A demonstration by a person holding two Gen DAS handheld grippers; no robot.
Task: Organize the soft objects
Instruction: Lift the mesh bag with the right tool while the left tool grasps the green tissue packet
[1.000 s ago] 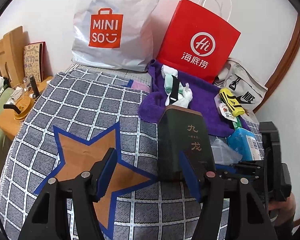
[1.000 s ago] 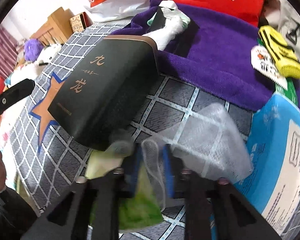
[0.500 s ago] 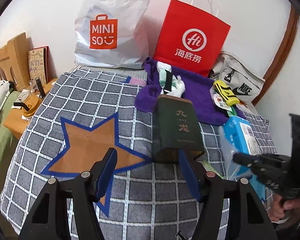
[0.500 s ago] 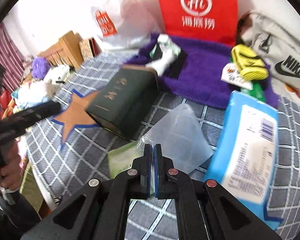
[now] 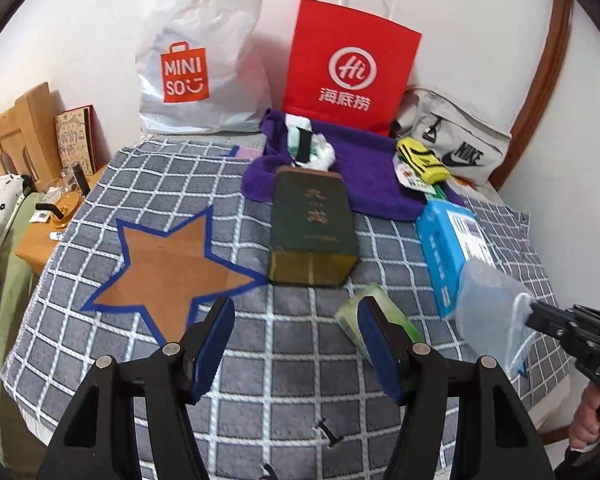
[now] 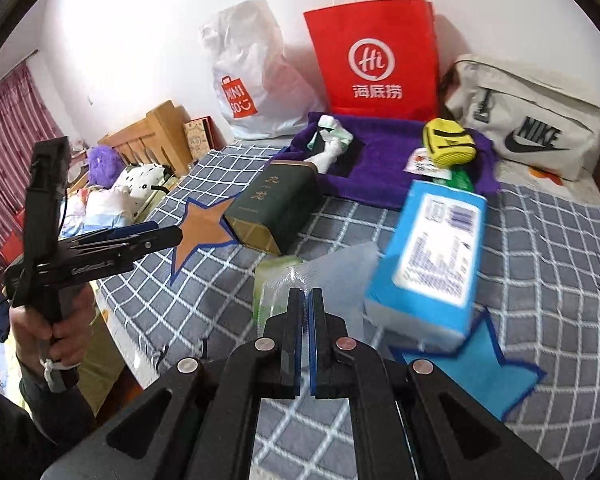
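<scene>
My right gripper is shut on a translucent plastic bag and holds it lifted above the checked blanket; the bag also shows at the right of the left wrist view. My left gripper is open and empty above the blanket, short of a dark green box. A green packet lies by its right finger. A purple towel at the back carries white socks and a yellow item. A blue tissue pack lies to the right.
A white MINISO bag, a red paper bag and a grey Nike bag stand against the wall. A wooden bedside stand with small items is at the left. An orange star patch marks the blanket.
Both grippers have pulled back and up from the bed. The right gripper has closed on the plastic bag and lifted it off the green packet, which stays on the blanket.
</scene>
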